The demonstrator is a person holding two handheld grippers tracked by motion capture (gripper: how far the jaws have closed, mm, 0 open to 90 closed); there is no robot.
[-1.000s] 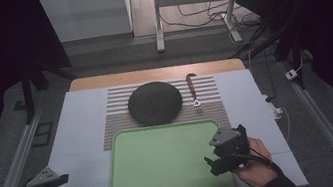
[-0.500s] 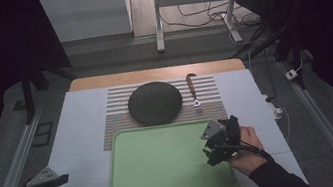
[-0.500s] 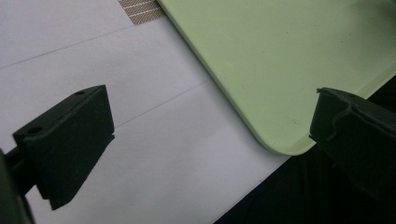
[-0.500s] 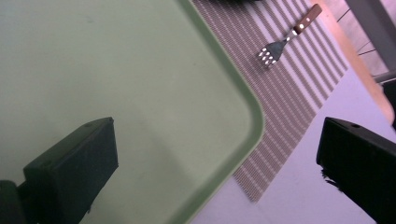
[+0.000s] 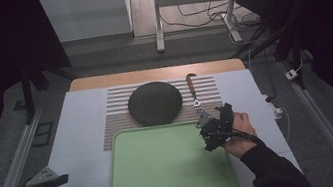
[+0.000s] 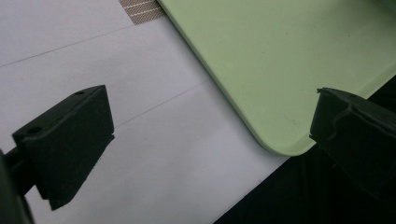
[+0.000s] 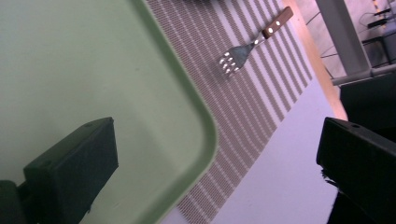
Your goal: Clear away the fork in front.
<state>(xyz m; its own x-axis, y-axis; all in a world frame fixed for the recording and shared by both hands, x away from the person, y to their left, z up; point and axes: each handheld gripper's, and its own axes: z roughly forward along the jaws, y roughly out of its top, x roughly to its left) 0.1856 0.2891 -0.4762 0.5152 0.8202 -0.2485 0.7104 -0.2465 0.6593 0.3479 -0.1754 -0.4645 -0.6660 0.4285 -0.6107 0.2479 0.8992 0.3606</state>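
Right gripper [image 5: 209, 129] – jaws wide, empty – above green tray [image 5: 166, 167] corner, near spatula [image 7: 252, 45]

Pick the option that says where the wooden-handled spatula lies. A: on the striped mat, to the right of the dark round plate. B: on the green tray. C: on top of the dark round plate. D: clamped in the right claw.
A: the spatula lies flat on the striped mat, right of the dark round plate, apart from the green tray and beyond the open right claw.

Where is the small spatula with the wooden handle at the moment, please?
In the high view, the spatula lies on the striped mat, right of the dark round plate, just beyond the right gripper.
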